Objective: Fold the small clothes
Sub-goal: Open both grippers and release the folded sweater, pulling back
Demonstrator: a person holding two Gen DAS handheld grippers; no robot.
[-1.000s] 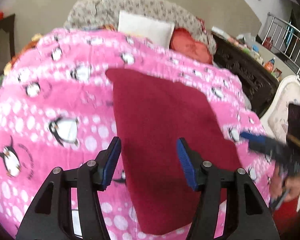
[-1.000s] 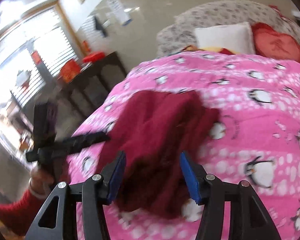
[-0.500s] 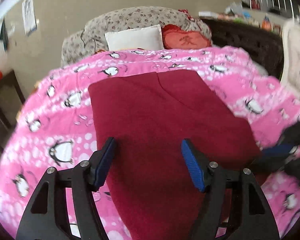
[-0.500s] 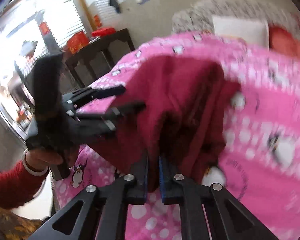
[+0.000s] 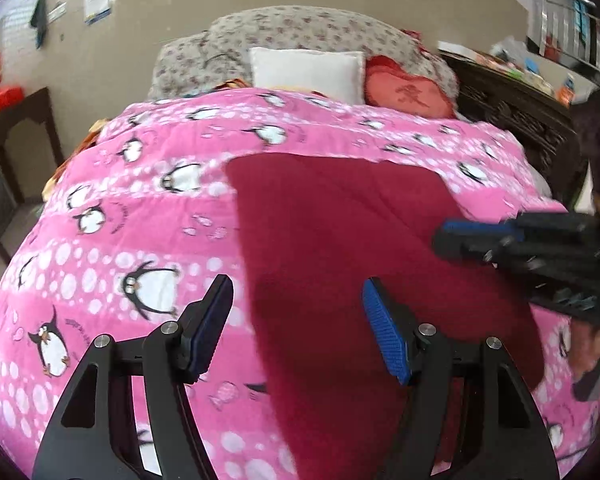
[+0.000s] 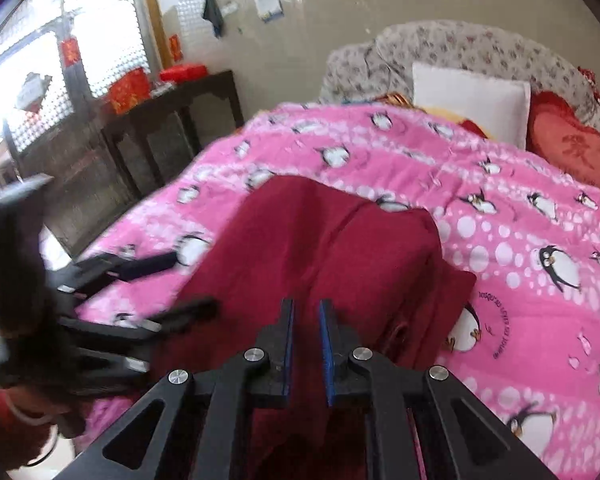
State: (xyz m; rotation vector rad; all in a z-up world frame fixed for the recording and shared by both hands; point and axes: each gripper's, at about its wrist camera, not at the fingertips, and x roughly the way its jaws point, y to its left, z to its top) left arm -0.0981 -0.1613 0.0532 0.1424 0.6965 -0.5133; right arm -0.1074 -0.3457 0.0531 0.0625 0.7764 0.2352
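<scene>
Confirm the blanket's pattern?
Pink blanket with white dots and black-and-white penguins; clearest in the left wrist view.

Apparently open blanket (image 5: pixel 148 216) beside garment (image 5: pixel 340 240)

Penguin-print pink quilt (image 5: pixel 148 216), white pillow (image 5: pixel 306 74), red heart cushion (image 5: pixel 408 96)

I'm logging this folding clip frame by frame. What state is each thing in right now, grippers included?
Red garment: spread on the blanket, near right edge lifted and bunched.
Right gripper: shut on the red garment's near edge.
Left gripper: open, holding nothing, over the garment's left edge.
Penguin blanket: spread over the bed.
</scene>
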